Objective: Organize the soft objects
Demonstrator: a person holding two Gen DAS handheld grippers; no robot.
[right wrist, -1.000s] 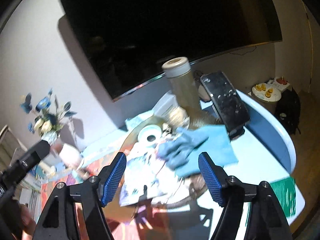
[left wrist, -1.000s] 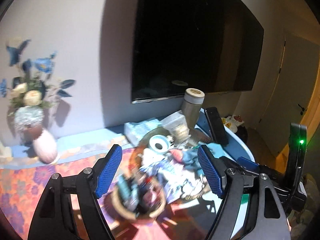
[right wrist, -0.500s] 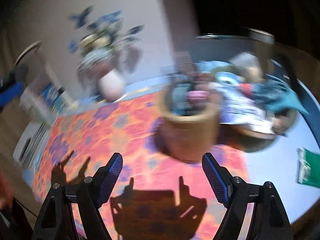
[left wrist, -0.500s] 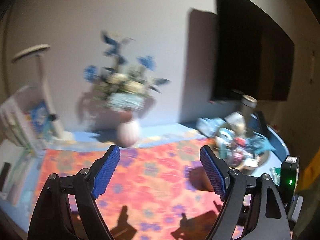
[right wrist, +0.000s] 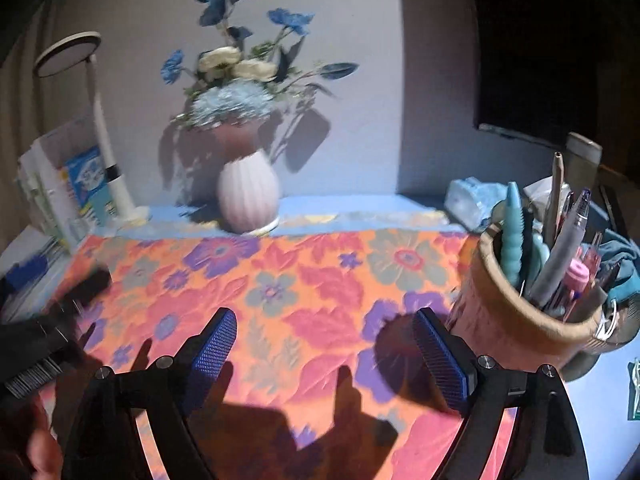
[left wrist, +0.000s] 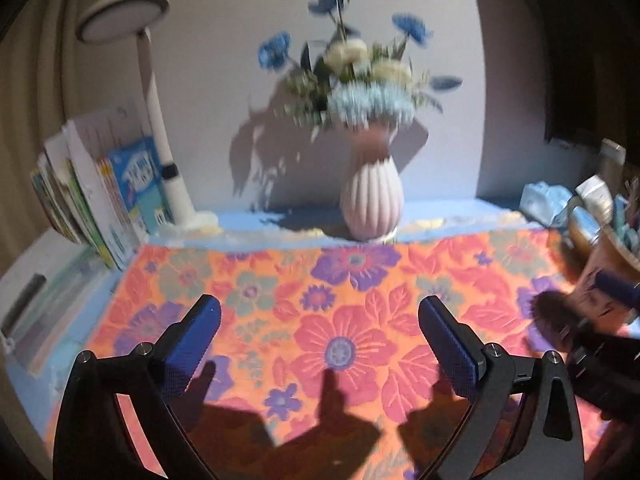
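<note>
An orange cloth mat with pink and purple flowers (left wrist: 340, 280) (right wrist: 288, 280) lies spread flat over the table. My left gripper (left wrist: 318, 332) hangs over its middle, jaws opening wide, nothing between them. My right gripper (right wrist: 324, 340) hovers over the same mat, jaws also opening and empty. A teal cloth (right wrist: 620, 260) lies crumpled behind the brown pen cup (right wrist: 516, 320) at the right. Each gripper shows blurred in the other's view: the right one (left wrist: 580, 332) and the left one (right wrist: 52, 320).
A ribbed pink vase of flowers (left wrist: 372, 204) (right wrist: 248, 196) stands at the mat's far edge. A white desk lamp (left wrist: 160, 120) and upright books (left wrist: 100, 200) fill the left. A pale blue tissue pack (right wrist: 472, 200) and a dark screen (right wrist: 540, 60) are at the right.
Both views have swung left and down, from the cluttered tray by the screen to the flowered mat. Both pairs of jaws stand wider. The pen cup now sits at the right.
</note>
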